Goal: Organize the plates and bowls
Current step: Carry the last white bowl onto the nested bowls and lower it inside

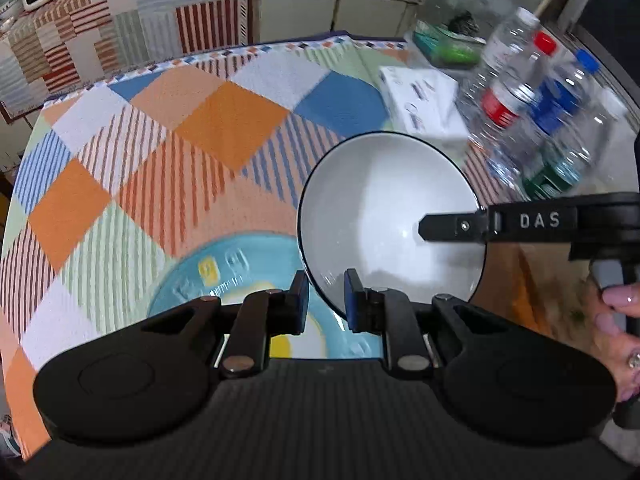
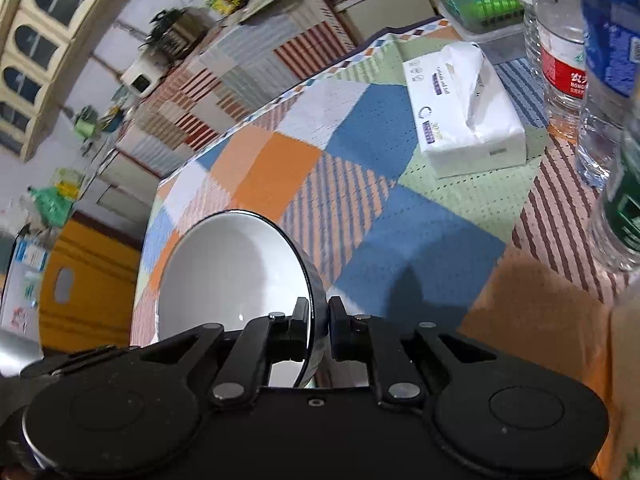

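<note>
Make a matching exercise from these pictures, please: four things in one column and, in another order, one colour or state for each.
Things
1. white bowl
2. plate
3. tissue pack
4. left gripper

Colour or state
A. white, lying on the tablecloth with a tissue sticking out
B. light blue with yellow marks
C. rim clamped between the fingers of the right gripper
D. open, with nothing between its fingers

Pairs: 1-C, 2-B, 3-A, 4-D
</note>
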A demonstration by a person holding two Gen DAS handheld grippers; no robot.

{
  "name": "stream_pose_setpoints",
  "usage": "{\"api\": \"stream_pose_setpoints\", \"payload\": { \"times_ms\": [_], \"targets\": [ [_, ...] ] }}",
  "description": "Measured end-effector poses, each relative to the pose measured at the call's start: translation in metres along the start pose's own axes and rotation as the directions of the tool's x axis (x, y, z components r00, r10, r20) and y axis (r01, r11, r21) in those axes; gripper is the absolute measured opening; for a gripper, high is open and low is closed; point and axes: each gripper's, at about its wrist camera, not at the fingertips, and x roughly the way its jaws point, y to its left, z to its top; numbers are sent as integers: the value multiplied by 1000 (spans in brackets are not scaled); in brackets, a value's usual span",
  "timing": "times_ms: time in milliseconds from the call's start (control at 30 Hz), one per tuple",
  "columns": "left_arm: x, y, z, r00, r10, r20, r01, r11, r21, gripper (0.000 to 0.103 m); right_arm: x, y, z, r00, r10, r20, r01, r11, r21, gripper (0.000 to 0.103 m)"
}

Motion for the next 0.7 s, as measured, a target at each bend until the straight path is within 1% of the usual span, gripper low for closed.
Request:
{"api": "stream_pose_setpoints", "payload": {
  "times_ms": [100,233,333,400,500,567,633,700],
  "targets": [
    [-16,-9,-12,1000,-6,-19,7,1000,26,16,-20,4,-12,1000,5,9,-5,1000,-24,15],
    [-35,-16,-27,998,-41,-49,42,999,13,16,-44,11,-27,1000,8,11,-7,996,-89,15],
    [-47,-26,-39,999,-15,-46,18,998,55,15,-59,11,-40,1000,26,8,-25,991,-133,15],
    [-53,-32,-46,999,-16,-51,19,998,56,15,-66,10,-51,999,43,5,-41,986,-159,16],
    [-55,-37,-55,996,-45,-82,48,998,38,15,-75,7,-64,999,40,3,-38,984,-172,16],
    [-55,-42,-62,995,-51,-89,56,997,51,15,-79,4,-72,999,34,-3,-34,981,-189,16],
    [-52,-46,-70,993,-57,-102,62,997,50,15,-83,3,-80,1000,20,-4,-20,976,-216,16],
    [-47,-47,-79,988,-75,-132,79,997,26,15,-84,3,-89,1000,-9,-10,6,967,-254,15]
  ]
}}
